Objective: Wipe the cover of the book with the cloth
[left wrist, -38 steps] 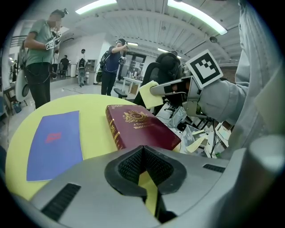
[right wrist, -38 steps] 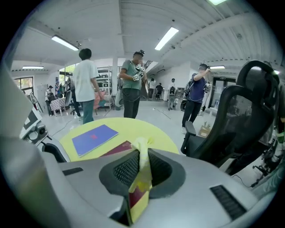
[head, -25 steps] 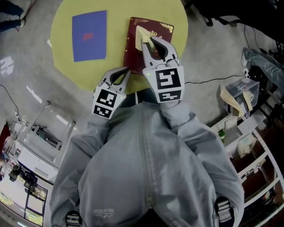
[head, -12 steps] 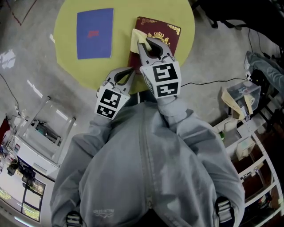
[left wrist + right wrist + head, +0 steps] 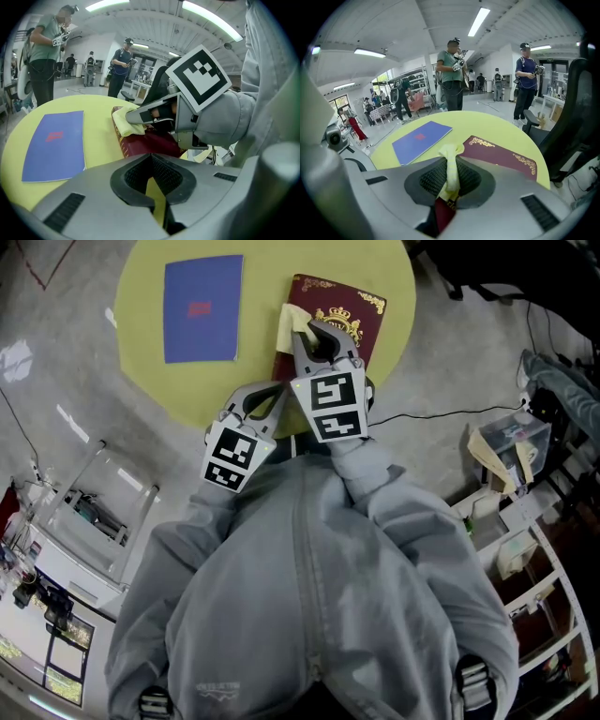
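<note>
A dark red book (image 5: pixel 349 317) with gold ornament lies on the round yellow table (image 5: pixel 253 381), right of centre. My right gripper (image 5: pixel 306 335) is shut on a pale yellow cloth (image 5: pixel 290 322), which rests on the book's left part. In the right gripper view the cloth (image 5: pixel 451 165) runs between the closed jaws above the book (image 5: pixel 501 156). My left gripper (image 5: pixel 269 396) sits shut at the book's near left corner, near the table's front edge, with nothing in it. From the left gripper view the cloth (image 5: pixel 129 123) lies bunched on the book (image 5: pixel 147 143).
A blue booklet (image 5: pixel 202 307) lies flat on the table's left half. Shelving with boxes (image 5: pixel 525 512) stands to the right, and a cable runs across the floor. Several people (image 5: pixel 453 77) stand beyond the table.
My right gripper has drawn the cloth nearer along the book's left part, towards the table's front edge. The left gripper has stayed at the book's near corner.
</note>
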Available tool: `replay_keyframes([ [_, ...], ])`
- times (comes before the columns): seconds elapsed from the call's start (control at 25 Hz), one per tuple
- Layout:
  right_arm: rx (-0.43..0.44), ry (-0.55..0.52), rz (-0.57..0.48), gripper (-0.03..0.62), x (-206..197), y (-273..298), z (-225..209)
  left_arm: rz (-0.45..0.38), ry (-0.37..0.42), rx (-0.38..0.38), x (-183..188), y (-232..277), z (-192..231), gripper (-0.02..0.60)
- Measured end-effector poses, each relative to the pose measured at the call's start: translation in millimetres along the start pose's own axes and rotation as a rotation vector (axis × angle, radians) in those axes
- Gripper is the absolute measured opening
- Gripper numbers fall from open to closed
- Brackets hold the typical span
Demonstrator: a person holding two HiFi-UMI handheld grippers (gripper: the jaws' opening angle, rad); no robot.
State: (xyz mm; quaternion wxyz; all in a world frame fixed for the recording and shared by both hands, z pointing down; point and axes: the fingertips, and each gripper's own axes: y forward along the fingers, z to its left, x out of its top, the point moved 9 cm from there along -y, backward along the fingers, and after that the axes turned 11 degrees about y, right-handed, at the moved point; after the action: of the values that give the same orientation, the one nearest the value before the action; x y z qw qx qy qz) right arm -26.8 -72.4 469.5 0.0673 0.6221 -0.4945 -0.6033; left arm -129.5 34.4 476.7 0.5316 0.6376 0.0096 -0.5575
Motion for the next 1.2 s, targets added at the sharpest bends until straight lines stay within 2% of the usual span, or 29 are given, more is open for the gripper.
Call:
replay_keyframes([
  [0.28, -0.028, -0.06, 0.01, 0.057, 2, -5, 4, -0.001, 0.003, -0.001, 1, -4, -2, 0.018],
  [0.56, -0.051, -0.076, 0.008, 0.057, -2, -8, -3, -0.006, 0.0, -0.001, -1, -3, 0, 0.018],
  [1.2, -0.15, -0.05, -0.001, 0.057, -19, -37, -41, -0.009, 0.002, 0.013, 0, -1, -5, 0.018],
])
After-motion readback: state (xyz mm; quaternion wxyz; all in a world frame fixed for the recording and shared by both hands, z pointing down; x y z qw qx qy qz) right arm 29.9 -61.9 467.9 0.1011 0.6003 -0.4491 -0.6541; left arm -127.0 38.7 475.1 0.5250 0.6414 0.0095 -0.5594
